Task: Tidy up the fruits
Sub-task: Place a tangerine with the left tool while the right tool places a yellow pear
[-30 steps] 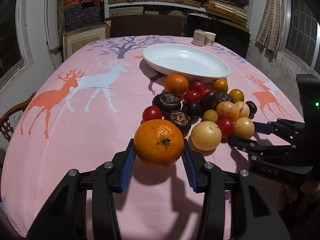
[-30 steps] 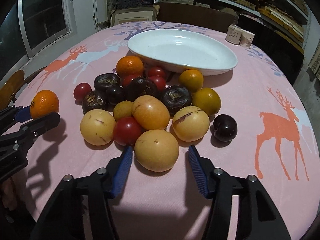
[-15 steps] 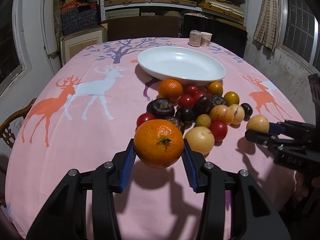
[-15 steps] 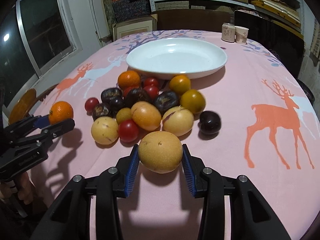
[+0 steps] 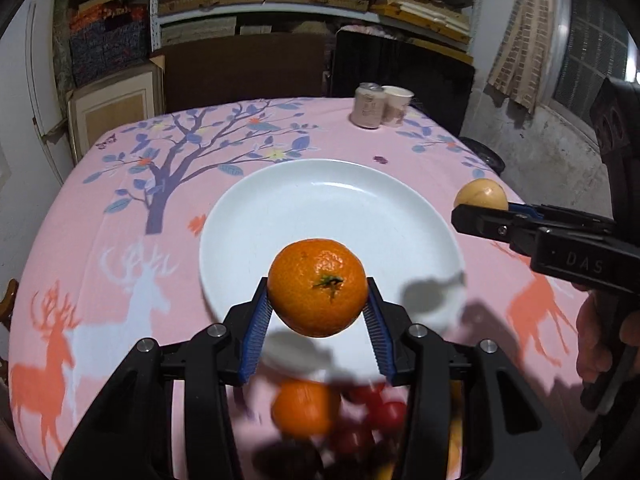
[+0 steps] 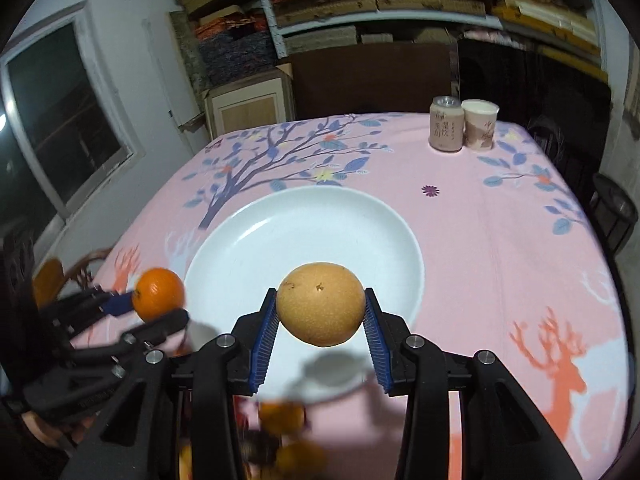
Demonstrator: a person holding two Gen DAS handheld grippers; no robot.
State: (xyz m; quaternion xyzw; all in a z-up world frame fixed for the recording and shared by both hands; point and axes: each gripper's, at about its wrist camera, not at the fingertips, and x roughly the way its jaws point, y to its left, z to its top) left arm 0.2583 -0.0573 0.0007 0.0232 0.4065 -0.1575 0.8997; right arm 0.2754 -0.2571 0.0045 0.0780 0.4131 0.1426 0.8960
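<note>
My left gripper (image 5: 318, 312) is shut on an orange mandarin (image 5: 317, 287) and holds it in the air over the near rim of the white plate (image 5: 320, 204). My right gripper (image 6: 320, 320) is shut on a yellow round fruit (image 6: 320, 304), held above the plate's (image 6: 300, 224) near edge. The right gripper with its yellow fruit (image 5: 480, 196) shows at the right of the left wrist view. The left gripper with the mandarin (image 6: 157, 293) shows at the left of the right wrist view. The plate holds nothing. The fruit pile (image 5: 360, 420) lies blurred below the fingers.
A can (image 6: 446, 128) and a paper cup (image 6: 480, 124) stand at the table's far right. The pink tablecloth (image 5: 120, 216) with deer and tree prints covers the table. Shelves and boxes stand behind. A wooden chair (image 6: 48, 280) is at the left.
Both grippers have lifted and moved forward over the fruit pile to the plate's near edge, each still carrying its fruit. The pile now lies beneath the fingers.
</note>
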